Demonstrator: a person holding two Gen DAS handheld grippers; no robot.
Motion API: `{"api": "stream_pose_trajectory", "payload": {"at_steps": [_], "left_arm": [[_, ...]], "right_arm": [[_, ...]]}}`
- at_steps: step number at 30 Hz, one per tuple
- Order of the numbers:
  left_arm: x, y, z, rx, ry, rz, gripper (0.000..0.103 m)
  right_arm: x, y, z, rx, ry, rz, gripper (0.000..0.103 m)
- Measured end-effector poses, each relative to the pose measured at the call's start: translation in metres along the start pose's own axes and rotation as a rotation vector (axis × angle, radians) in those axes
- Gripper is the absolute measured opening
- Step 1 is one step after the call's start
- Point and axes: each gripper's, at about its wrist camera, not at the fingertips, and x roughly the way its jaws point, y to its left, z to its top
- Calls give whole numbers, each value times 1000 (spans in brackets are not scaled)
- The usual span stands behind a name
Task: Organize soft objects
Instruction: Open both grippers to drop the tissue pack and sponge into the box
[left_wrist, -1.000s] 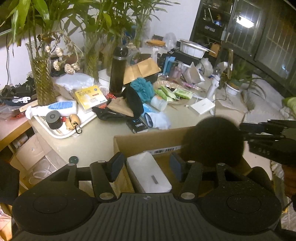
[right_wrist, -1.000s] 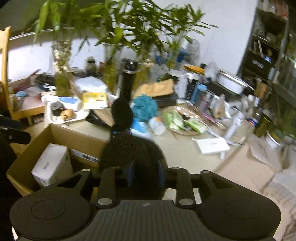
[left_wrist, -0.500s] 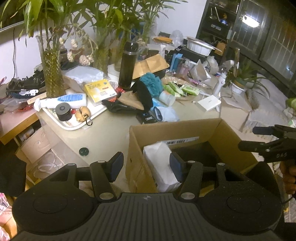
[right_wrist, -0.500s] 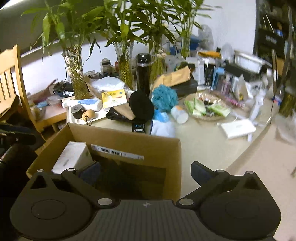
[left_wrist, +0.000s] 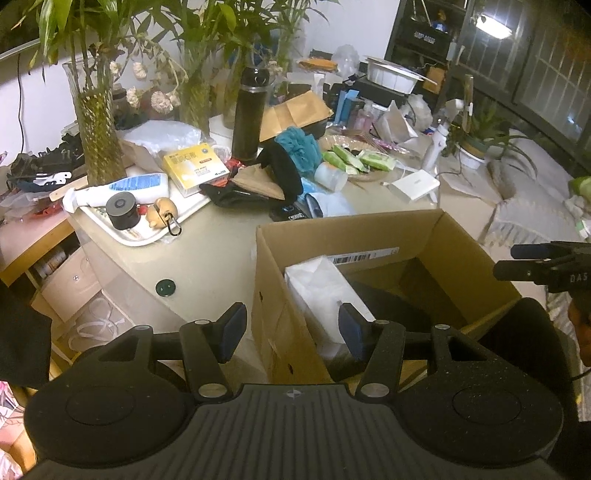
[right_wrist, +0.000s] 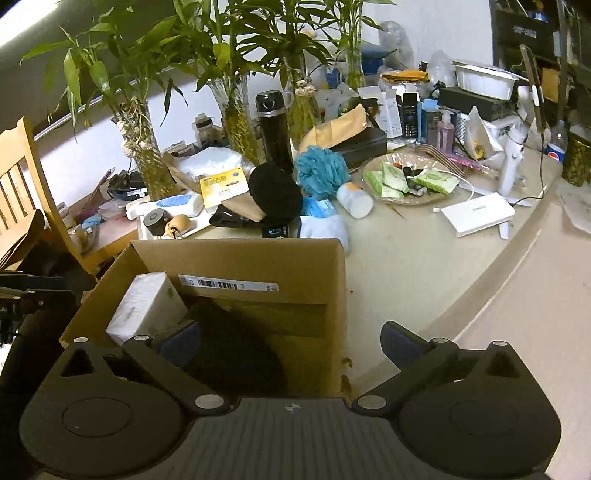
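- The right gripper has its fingers wide apart and holds nothing; below them, in the cardboard box, lies a black fluffy object beside a white tissue pack.
- The left gripper is also spread and empty, its fingers on either side of the box corner.
- Beyond the box, a blue bath pouf and another black fluffy object lie on the table.

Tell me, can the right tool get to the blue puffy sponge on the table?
Probably yes. The right tool is open and empty, and the sponge lies uncovered beyond the cardboard box, so reaching over it looks possible.
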Motion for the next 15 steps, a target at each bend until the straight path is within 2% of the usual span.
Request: {"api": "stream_pose_trajectory", "payload": {"at_steps": [15], "left_arm": [[5,-2,-3,-1,21,6,54]], "right_arm": [[6,-6,-3,16,13,6,103]]}}
